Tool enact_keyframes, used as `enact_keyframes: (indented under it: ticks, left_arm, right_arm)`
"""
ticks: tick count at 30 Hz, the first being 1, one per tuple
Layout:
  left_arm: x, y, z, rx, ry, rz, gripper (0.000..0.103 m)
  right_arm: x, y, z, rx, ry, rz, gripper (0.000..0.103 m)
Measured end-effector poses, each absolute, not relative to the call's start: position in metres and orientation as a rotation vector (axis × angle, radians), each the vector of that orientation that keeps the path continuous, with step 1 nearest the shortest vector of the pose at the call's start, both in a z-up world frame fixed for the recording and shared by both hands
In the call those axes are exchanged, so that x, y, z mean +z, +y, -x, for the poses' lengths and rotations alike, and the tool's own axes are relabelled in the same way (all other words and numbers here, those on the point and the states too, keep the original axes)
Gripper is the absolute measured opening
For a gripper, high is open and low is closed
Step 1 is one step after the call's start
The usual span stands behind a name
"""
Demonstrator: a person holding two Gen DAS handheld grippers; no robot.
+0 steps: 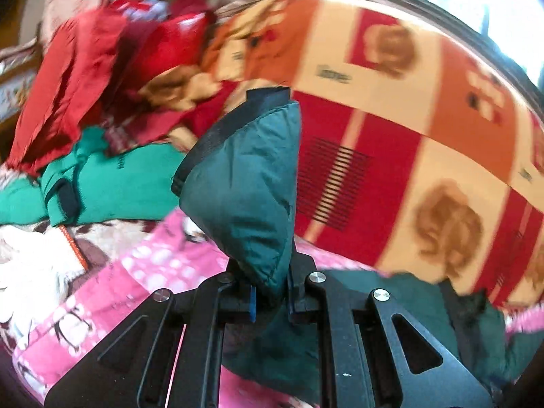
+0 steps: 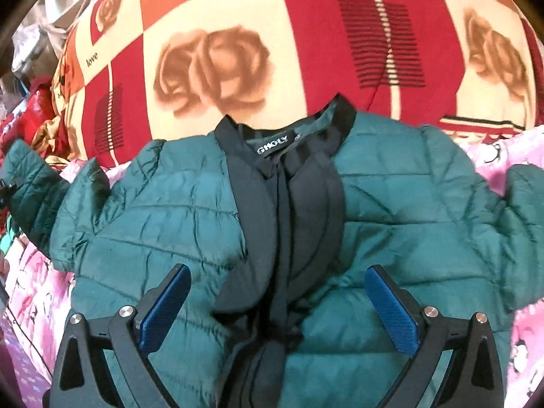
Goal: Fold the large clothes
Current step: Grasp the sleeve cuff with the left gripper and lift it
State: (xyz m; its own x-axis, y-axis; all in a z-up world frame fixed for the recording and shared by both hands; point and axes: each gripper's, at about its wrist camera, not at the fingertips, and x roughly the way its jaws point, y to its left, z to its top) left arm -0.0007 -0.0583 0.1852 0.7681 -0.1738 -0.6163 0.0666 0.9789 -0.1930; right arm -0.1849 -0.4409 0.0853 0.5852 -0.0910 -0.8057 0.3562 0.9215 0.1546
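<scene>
The left tongs [image 1: 270, 297] sit nearest the lens, pinching a fold of the jacket [image 1: 244, 187] so that a teal wedge edged with black trim stands up between the fingers. Behind it lie a pink blanket [image 1: 159, 258], a green garment [image 1: 136, 183] and a heap of red clothes [image 1: 102, 57], all blurred.

In the right wrist view the right tongs [image 2: 277, 309] are spread wide, blue pads [image 2: 391, 309] apart, hovering over the jacket's [image 2: 170, 210] lower front with nothing between them. The quilted teal jacket lies face up on the bed, front open, black lining and collar label showing, collar towards a red, orange and cream quilt [image 2: 272, 34] printed with roses. One sleeve [image 2: 27, 183] reaches to the view's left edge, the other to the right, both over the pink blanket [image 2: 493, 146].
</scene>
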Motion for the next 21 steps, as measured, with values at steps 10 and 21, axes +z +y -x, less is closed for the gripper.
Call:
enact_keyframes:
  ticks: [10, 21]
  left_arm:
    - [0.199, -0.167, 0.072, -0.291, 0.683, -0.026, 0.011]
    - [0.168, -0.278, 0.125, -0.437, 0.743, -0.183, 0.011]
  right_arm:
    - [0.100, -0.456, 0.239, -0.289, 0.881, -0.357, 0.102]
    - [0.109, -0.486, 0.276, -0.329, 0.859, -0.375, 0.102]
